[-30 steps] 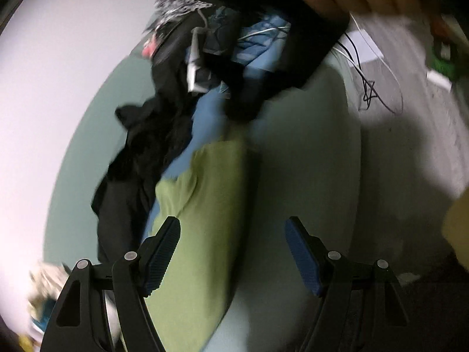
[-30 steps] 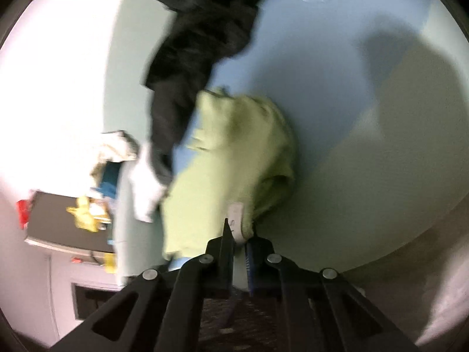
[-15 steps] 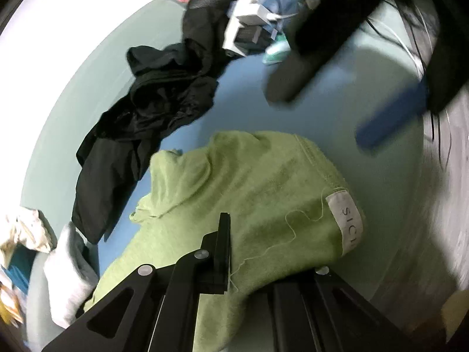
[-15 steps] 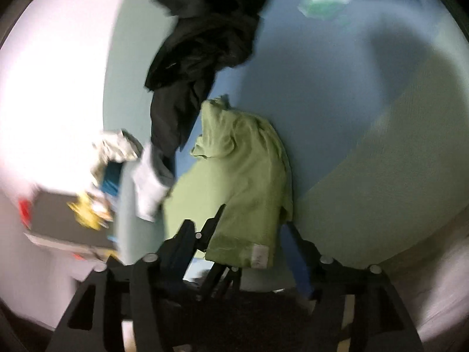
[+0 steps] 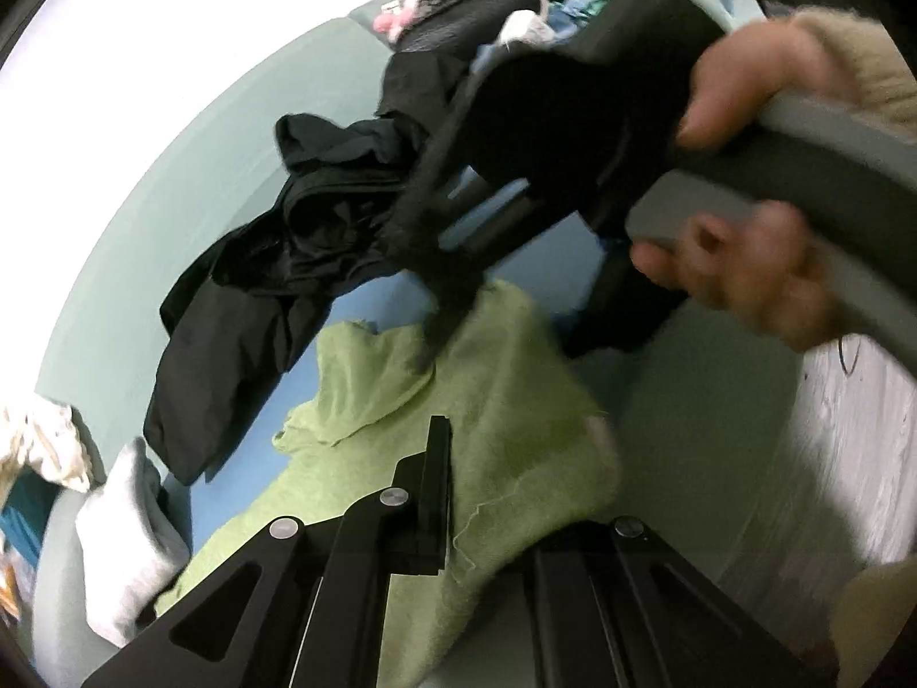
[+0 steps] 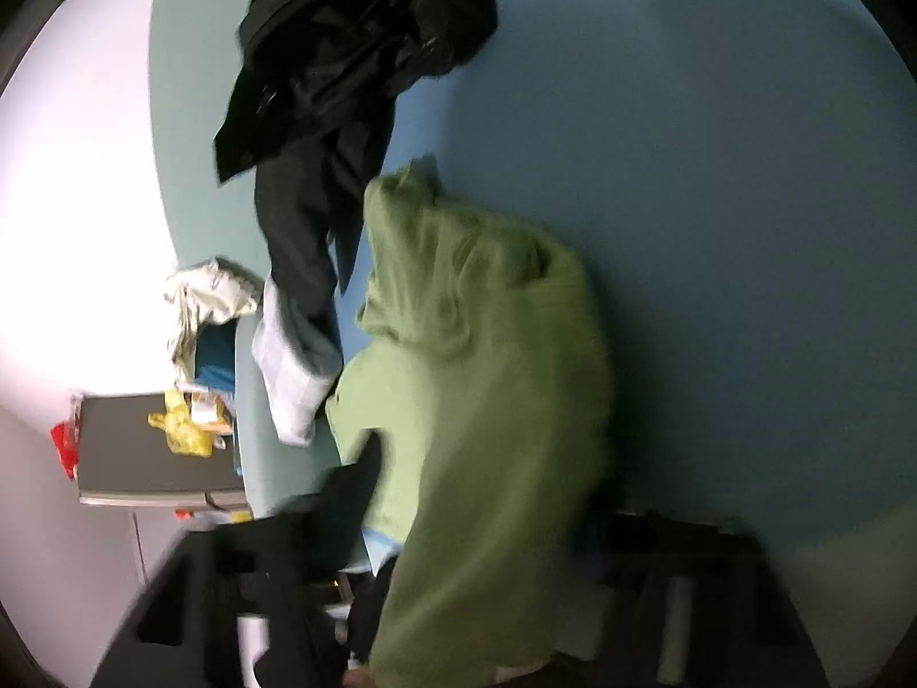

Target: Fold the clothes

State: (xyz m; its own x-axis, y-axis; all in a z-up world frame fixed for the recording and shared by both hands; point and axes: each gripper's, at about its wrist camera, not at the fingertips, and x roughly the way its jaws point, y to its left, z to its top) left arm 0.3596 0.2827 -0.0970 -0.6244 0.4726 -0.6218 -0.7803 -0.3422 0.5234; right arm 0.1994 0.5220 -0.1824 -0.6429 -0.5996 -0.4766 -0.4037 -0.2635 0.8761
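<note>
Left gripper (image 5: 458, 487) clenched on green garment (image 5: 504, 413) — right gripper's (image 6: 475, 516) state unclear.

Right gripper (image 5: 453, 309) now over green garment (image 5: 504, 430)

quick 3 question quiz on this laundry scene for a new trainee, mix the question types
1. True or false: the left gripper is shut on the green garment.
2. Multiple choice: what lies just beyond the green garment, farther from the grippers? A) black clothing B) a red towel C) a striped pillow
3. Fill in: the clothes lie on a light ____ sheet.

Key: 1 true; 2 A; 3 blue
</note>
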